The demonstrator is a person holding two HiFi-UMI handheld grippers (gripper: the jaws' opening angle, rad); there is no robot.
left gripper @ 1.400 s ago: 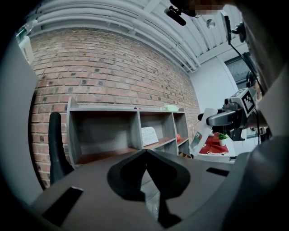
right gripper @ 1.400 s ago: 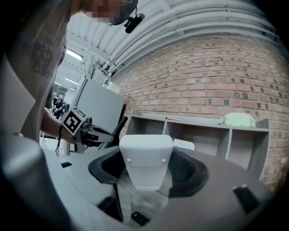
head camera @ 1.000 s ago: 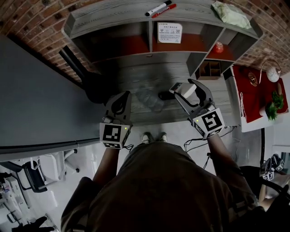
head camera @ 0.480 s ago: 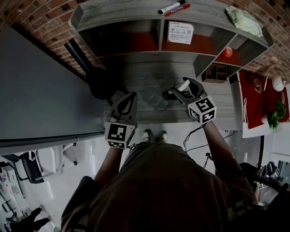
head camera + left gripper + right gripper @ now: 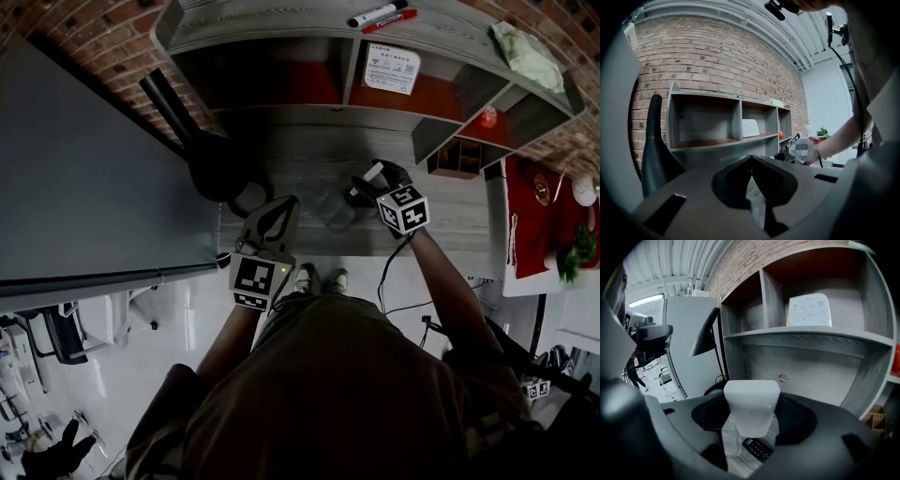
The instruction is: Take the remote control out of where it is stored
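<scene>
Two grippers reach over the near edge of a grey wood-grain desk [image 5: 281, 155], above the person's shoes [image 5: 319, 279] on a pale floor [image 5: 169, 328]. The left gripper [image 5: 284, 206] has its jaws pressed together, with nothing in them. The right gripper [image 5: 373, 180], farther in, pinches a white blocky object [image 5: 751, 406] over the desk. Beneath it the black remote control [image 5: 758, 449] lies flat on the desk top, buttons up, just beside a clear plastic container [image 5: 731, 439]. A black desk lamp [image 5: 183, 122] stands at the desk's left. Behind rises a grey shelf unit [image 5: 262, 23] with a printed card [image 5: 392, 67] propped in one bay, and a black marker [image 5: 380, 13] and a red marker [image 5: 389, 22] on its top board. A brick wall [image 5: 84, 56] backs it. A red-topped table [image 5: 530, 216] sits to the right.
</scene>
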